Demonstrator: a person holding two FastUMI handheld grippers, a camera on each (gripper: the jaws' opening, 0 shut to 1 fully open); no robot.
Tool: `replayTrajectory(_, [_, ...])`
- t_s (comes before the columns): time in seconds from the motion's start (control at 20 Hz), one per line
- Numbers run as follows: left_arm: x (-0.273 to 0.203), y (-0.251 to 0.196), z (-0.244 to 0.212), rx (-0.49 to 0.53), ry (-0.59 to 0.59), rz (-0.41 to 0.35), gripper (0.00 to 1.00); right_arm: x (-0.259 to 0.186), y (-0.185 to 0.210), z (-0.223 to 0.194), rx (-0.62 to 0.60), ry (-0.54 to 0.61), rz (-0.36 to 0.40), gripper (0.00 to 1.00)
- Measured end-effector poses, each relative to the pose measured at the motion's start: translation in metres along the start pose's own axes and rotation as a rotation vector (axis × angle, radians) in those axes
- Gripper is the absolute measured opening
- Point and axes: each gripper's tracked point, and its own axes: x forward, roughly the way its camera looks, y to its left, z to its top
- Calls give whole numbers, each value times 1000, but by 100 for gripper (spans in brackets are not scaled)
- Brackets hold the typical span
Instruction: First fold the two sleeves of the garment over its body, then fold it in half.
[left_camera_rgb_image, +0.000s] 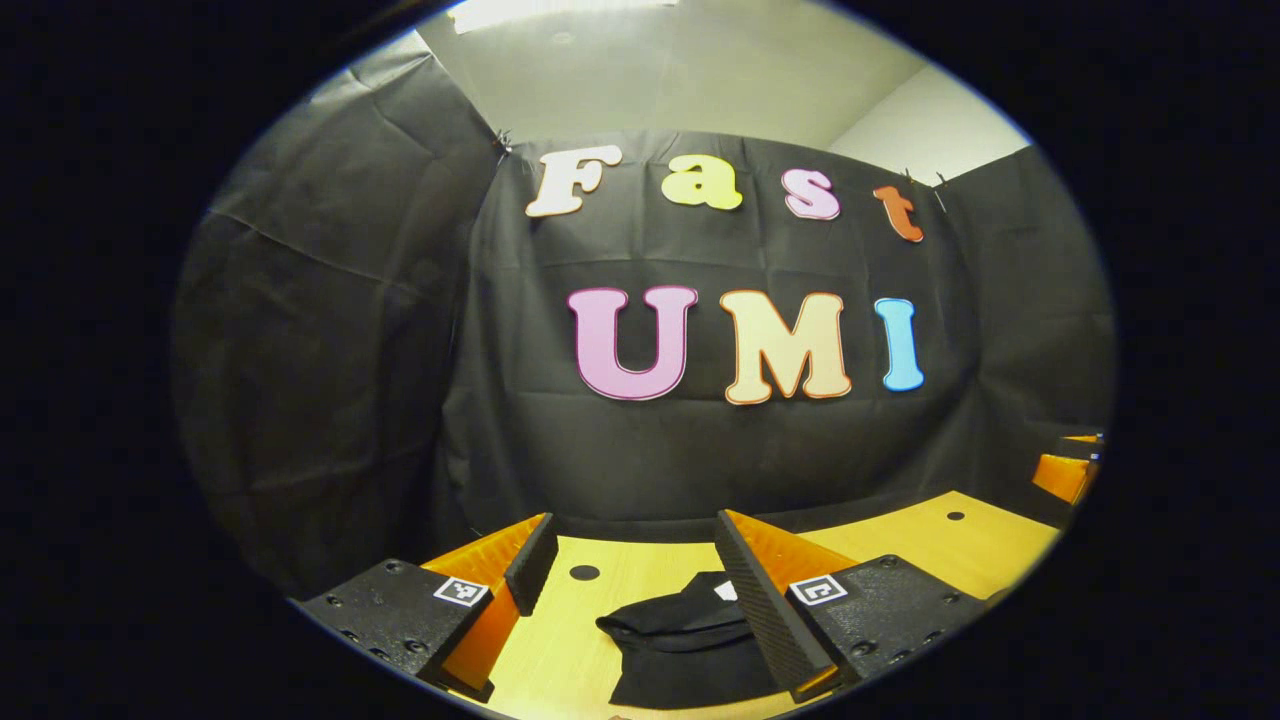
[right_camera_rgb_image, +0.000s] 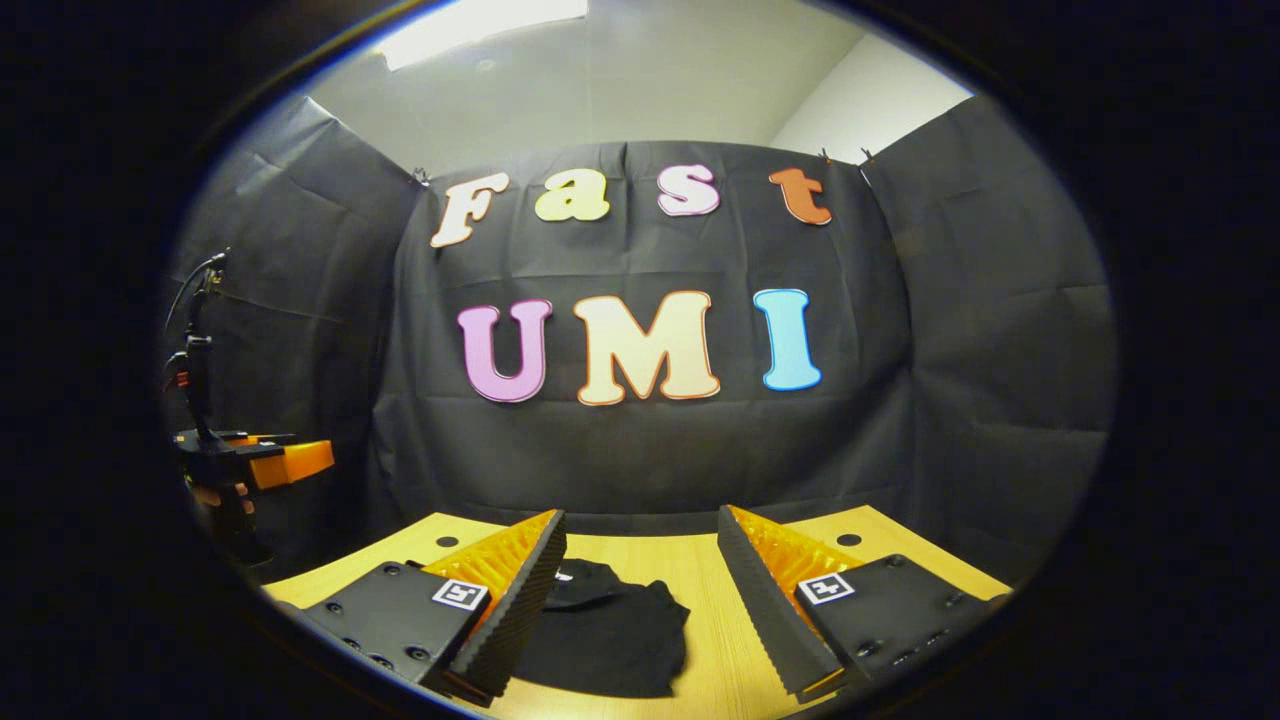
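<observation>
you held both hand-held grippers above the bench (left_camera_rgb_image: 930, 540), left (left_camera_rgb_image: 635, 585) and right (right_camera_rgb_image: 640, 590) w/ fingers apart, gripping nothing. the black garment (right_camera_rgb_image: 610, 630) lay bunched on the bench below them. best to pinch one sleeve's edge, not the bulk, imo.

left hand-held gripper (left_camera_rgb_image: 630, 590): fingers spread, level | right hand-held gripper (right_camera_rgb_image: 640, 590): fingers spread, level

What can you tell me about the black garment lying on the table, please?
The black garment is soft cloth, lying in a loosely bunched, partly folded heap on the wooden table. A small white tag shows near its collar end. It rests flat on the tabletop, ahead of both open grippers. Neither the left gripper nor the right gripper touches it.
</observation>
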Motion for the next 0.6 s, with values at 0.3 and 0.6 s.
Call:
replayTrajectory(0.3, [-82,-28,28,-20,-32,-21,93,-70,2,18,21,-49,47,96])
replayTrajectory(0.6, [-122,-38,51,-21,-72,-27,93,-118,7,19,7,-65,83,96])
